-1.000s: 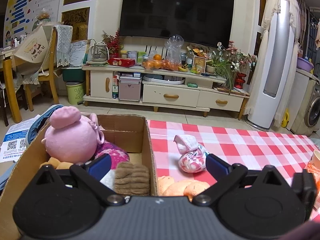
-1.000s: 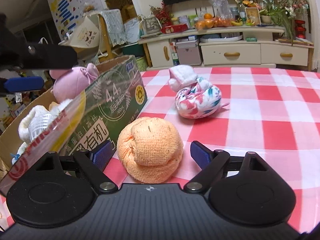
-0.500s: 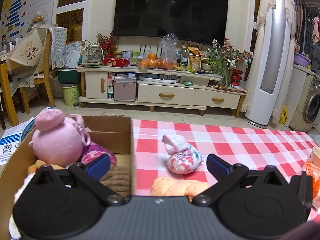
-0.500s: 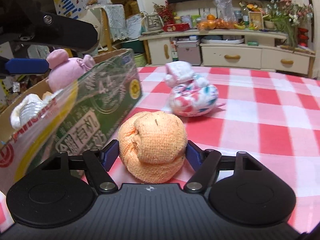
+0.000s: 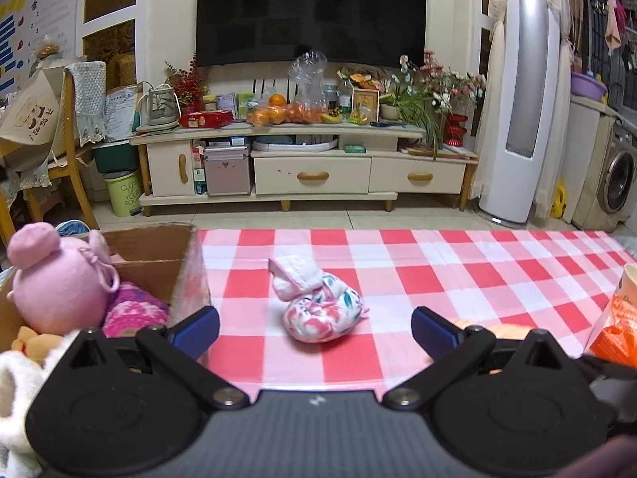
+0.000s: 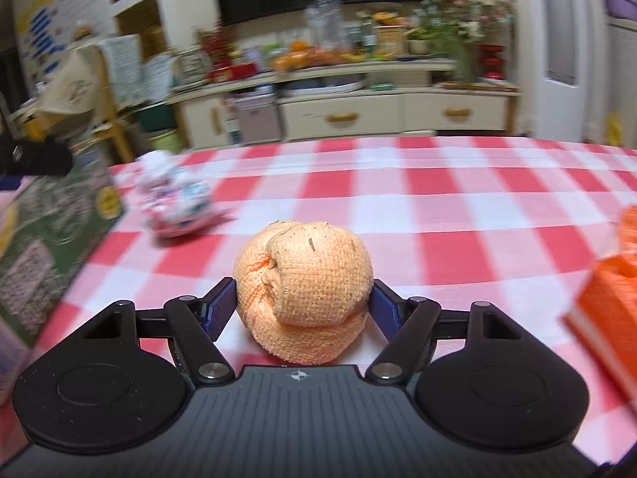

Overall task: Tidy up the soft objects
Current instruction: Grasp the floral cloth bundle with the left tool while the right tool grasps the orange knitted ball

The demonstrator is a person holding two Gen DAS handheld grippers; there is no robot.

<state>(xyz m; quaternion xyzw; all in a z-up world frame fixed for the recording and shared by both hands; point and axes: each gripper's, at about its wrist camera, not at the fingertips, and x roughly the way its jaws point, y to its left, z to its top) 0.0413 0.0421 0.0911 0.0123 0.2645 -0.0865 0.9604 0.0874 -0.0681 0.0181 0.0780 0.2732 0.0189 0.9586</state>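
Gripping the orange knitted ball (image 6: 302, 290) from both sides, the right gripper (image 6: 304, 306) has its blue pads (image 6: 217, 310) pressed into the fabric above the red-and-white checked tablecloth (image 6: 458, 215). The left gripper (image 5: 314, 328) is spread wide with nothing between its fingers — the floral cloth bundle (image 5: 318, 306) lies on the cloth just ahead of them. A cardboard box (image 5: 159, 247) sits at the left edge, holding a pink plush toy (image 5: 59, 283) and a pink knitted roll (image 5: 135, 308). An orange packet (image 6: 613, 290) — probably a snack bag, too blurred to tell — stands at the right.
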